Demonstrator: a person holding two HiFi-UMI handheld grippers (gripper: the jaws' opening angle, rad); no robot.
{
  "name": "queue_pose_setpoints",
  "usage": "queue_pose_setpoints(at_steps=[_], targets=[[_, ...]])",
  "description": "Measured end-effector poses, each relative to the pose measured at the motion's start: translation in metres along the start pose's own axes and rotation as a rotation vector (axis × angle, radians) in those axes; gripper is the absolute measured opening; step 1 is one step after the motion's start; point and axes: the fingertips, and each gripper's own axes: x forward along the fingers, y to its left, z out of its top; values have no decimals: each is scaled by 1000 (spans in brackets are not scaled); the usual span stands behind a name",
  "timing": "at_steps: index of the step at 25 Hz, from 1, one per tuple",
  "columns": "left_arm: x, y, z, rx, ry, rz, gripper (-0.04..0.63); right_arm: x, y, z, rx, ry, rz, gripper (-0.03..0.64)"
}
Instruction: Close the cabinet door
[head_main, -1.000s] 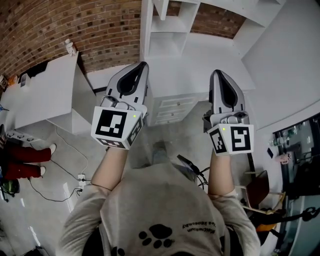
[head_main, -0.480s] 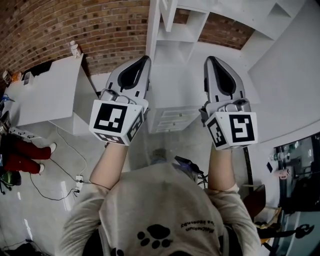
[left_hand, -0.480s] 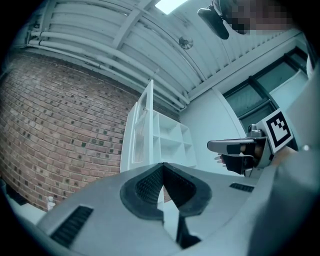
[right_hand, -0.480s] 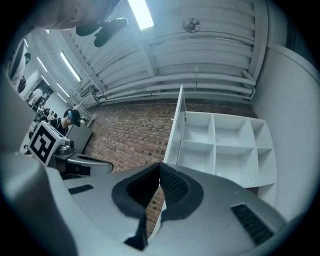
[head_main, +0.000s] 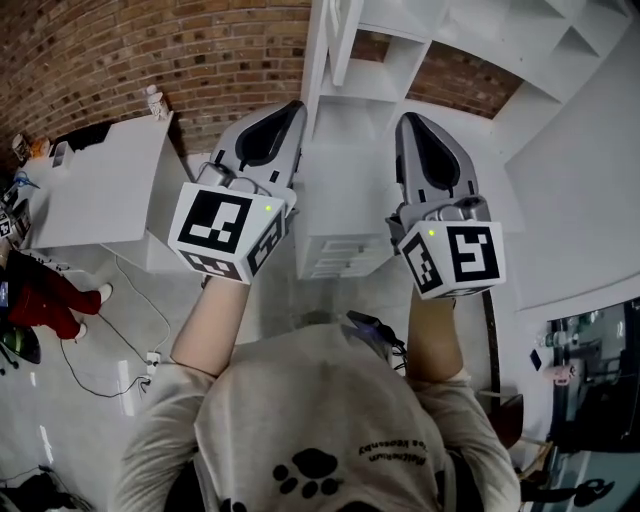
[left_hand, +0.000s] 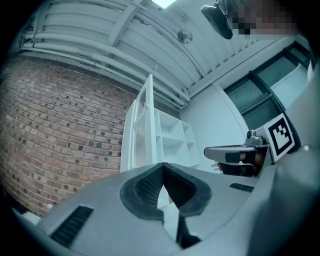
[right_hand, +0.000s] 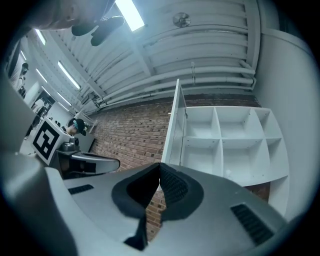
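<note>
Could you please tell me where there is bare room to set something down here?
The white table is bare between the bottle and the clutter at its left end; the cabinet compartments look mostly bare. Cables crowd the floor below.

rough brick wall (head_main: 150, 50), smooth matt white cabinet door (left_hand: 141, 127), glossy floor (head_main: 100, 340)

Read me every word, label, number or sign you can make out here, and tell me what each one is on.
Shirt print, a line of words beside a paw print: upside down and too blurred to read.
Left marker cube and right marker cube: black-and-white square patterns only, no letters or numbers.
White cabinet and brick wall: no text in any view.
</note>
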Motion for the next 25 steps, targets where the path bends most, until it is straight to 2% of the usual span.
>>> queue_pose_setpoints(at_steps=[8, 18, 25], targets=[[28, 2, -4, 20, 28, 10, 8, 27, -18, -8, 29, -26, 64, 11], [54, 9, -11, 24, 15, 37, 8, 62, -32, -22, 27, -55, 173, 11], [65, 22, -2, 42, -6, 58, 8, 83, -30, -16, 32, -70, 213, 11]])
